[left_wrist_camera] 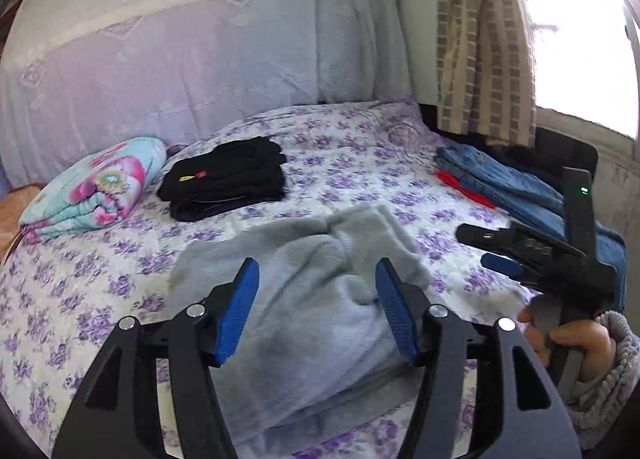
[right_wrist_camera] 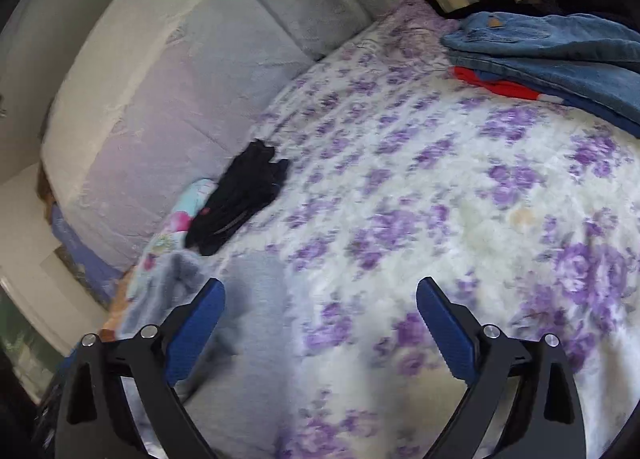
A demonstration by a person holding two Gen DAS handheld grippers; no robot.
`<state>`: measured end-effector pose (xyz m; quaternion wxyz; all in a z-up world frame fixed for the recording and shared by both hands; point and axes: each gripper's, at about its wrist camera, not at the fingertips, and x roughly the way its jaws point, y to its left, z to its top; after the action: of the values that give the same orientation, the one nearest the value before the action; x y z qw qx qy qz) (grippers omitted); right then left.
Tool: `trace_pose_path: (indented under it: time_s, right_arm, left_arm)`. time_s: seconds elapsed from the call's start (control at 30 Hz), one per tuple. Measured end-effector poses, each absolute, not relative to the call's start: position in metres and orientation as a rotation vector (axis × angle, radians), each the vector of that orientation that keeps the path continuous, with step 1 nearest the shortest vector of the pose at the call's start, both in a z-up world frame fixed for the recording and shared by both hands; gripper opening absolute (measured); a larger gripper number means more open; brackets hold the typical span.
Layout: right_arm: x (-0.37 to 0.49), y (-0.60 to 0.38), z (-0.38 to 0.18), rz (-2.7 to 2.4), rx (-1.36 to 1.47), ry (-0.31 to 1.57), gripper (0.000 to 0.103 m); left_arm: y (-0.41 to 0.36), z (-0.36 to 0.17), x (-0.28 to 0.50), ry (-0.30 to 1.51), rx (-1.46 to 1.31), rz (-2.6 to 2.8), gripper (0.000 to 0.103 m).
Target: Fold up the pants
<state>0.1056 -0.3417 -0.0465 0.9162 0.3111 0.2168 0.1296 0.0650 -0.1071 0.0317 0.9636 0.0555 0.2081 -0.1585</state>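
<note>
The grey pants (left_wrist_camera: 320, 291) lie rumpled on the bed (left_wrist_camera: 352, 163) at lower centre of the left view, directly beneath the released left tool (left_wrist_camera: 317, 309), while the released, empty right tool (right_wrist_camera: 320, 333) has them at its lower left.

Bedroom with a flowered bed under a bright window

A bed (left_wrist_camera: 340, 147) fills the room, spread with a white cover printed in purple flowers. Along its far side stands a tall pale lilac upholstered panel (left_wrist_camera: 180, 71) draped with a lace-patterned cloth. At the far right corner hangs a checked beige and grey curtain (left_wrist_camera: 480, 43), and beside it a window (left_wrist_camera: 580, 27) lets in strong daylight that washes out to white.
</note>
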Motion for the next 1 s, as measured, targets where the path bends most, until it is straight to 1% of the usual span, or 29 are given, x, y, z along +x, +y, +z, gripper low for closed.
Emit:
trace_pose_path:
  time_s: [0.1,0.2,0.33,0.37,0.4,0.43,0.47,0.5,0.57,0.6,0.67,0.73,0.83,0.93,1.0]
  right_arm:
    - [0.121,-0.311,-0.036,0.463,0.673,0.541,0.097]
    - [0.135,-0.283,-0.032,0.470,0.616,0.596,0.096]
    - [0.144,-0.247,-0.033,0.487,0.519,0.658,0.096]
    - [0.145,-0.237,-0.033,0.483,0.473,0.661,0.088]
    - [0.145,-0.231,-0.031,0.475,0.435,0.656,0.071]
    - [0.145,-0.231,-0.029,0.457,0.418,0.636,0.062]
    - [0.141,-0.237,-0.024,0.480,0.441,0.616,0.051]
    - [0.138,-0.242,-0.019,0.505,0.468,0.603,0.043]
    - [0.128,-0.251,-0.009,0.535,0.478,0.575,0.040]
    - [0.123,-0.258,-0.008,0.524,0.478,0.562,0.031]
    - [0.121,-0.276,-0.019,0.509,0.530,0.595,0.031]
    - [0.127,-0.289,-0.042,0.455,0.564,0.646,0.031]
    - [0.134,-0.301,-0.068,0.451,0.623,0.676,0.032]
    - [0.133,-0.302,-0.062,0.459,0.606,0.700,0.040]
    - [0.128,-0.306,-0.050,0.433,0.634,0.688,0.052]
  left_arm:
    - [-0.071,0.032,0.086,0.498,-0.007,-0.274,0.061]
    - [-0.048,0.027,0.101,0.577,-0.110,-0.280,0.061]
    - [-0.042,0.020,0.102,0.594,-0.112,-0.273,0.061]
    - [-0.044,0.020,0.103,0.596,-0.103,-0.278,0.061]
    - [-0.045,0.019,0.103,0.598,-0.096,-0.283,0.061]
    - [-0.047,0.019,0.103,0.598,-0.091,-0.291,0.061]
    - [-0.049,0.021,0.102,0.593,-0.087,-0.299,0.061]
    - [-0.050,0.023,0.099,0.582,-0.084,-0.308,0.061]
    - [-0.051,0.030,0.094,0.557,-0.085,-0.331,0.061]
    - [-0.053,0.033,0.091,0.543,-0.087,-0.348,0.061]
    - [-0.059,0.034,0.089,0.542,-0.072,-0.355,0.071]
    - [-0.067,0.022,0.094,0.578,-0.045,-0.350,0.073]
    - [-0.076,-0.018,0.115,0.724,-0.027,-0.341,0.073]
    - [-0.077,-0.027,0.108,0.694,-0.006,-0.317,0.074]
    - [-0.073,-0.019,0.101,0.676,-0.030,-0.337,0.072]
